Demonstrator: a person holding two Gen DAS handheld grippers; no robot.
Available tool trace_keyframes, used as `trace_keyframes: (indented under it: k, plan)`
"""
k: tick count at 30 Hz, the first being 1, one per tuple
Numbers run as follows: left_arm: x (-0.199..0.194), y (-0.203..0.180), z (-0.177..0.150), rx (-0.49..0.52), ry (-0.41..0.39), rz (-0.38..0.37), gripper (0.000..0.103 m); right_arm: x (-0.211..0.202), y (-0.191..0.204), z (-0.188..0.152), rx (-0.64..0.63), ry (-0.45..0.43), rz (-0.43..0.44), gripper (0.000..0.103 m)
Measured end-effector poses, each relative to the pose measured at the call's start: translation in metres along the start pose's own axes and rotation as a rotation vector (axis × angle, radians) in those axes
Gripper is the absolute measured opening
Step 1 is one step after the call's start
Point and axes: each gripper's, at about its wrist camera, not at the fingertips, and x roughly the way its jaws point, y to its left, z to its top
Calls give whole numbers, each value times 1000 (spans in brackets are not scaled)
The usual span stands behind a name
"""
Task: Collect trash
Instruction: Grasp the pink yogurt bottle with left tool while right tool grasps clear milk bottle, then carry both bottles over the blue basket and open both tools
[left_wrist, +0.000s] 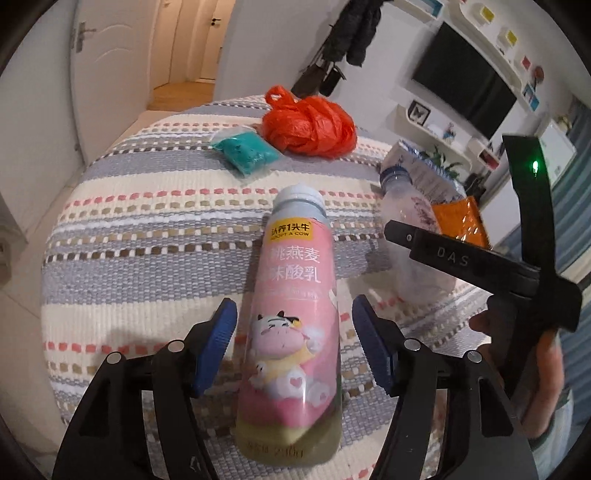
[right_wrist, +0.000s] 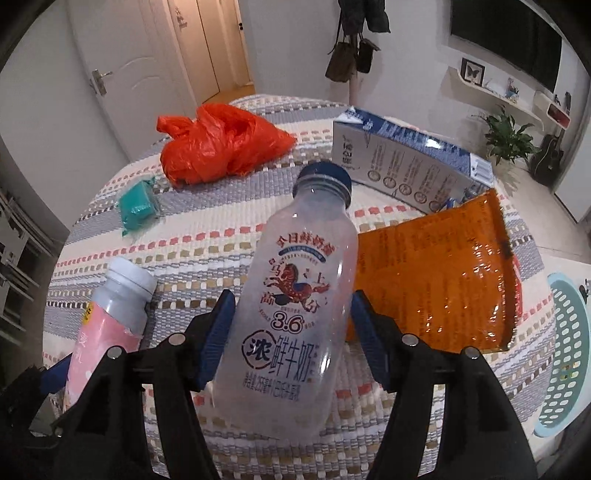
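A pink yogurt bottle (left_wrist: 291, 314) with a cow picture stands on the striped tablecloth (left_wrist: 147, 236). My left gripper (left_wrist: 293, 343) is open around it, blue pads on either side with small gaps. A clear milk bottle (right_wrist: 295, 295) with a blue cap stands between the fingers of my right gripper (right_wrist: 291, 332); the left pad seems to touch it, the right is just apart. The pink bottle also shows at the left in the right wrist view (right_wrist: 110, 317). The milk bottle shows in the left wrist view (left_wrist: 410, 236), behind the right gripper's body.
On the cloth lie a crumpled red plastic bag (right_wrist: 218, 144), a teal packet (right_wrist: 138, 203), an orange foil pouch (right_wrist: 443, 273) and a blue-white carton (right_wrist: 406, 158). A light blue basket (right_wrist: 565, 354) stands beside the table at the right. A door and hallway are behind.
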Motion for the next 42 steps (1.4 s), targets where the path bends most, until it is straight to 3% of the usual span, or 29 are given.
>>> trace_keyframes:
  k: [3, 6, 8, 15, 20, 25, 35, 42]
  plan:
    - [8, -9, 1, 31, 9, 37, 61, 6, -5, -1, 20, 27, 27, 60]
    - [12, -14, -1, 54, 21, 58, 47, 3, -8, -3, 26, 20, 55, 58]
    - [13, -16, -1, 62, 18, 62, 47, -2, -9, -5, 14, 9, 64, 55]
    - [-3, -11, -8, -13, -41, -39, 47, -33, -15, -17, -2, -50, 156, 52]
    - [-24, -16, -6, -21, -100, -66, 47, -63, -23, -21, 5, -104, 234, 52]
    - [-49, -29, 0, -8, -170, -113, 47, -99, -40, -24, 29, -176, 250, 52]
    - [-76, -109, 18, 127, -264, -255, 47, -181, -117, -38, 128, -384, 136, 52]
    - [-52, -202, 27, 239, -230, -378, 47, -221, -206, -66, 269, -483, -22, 52]
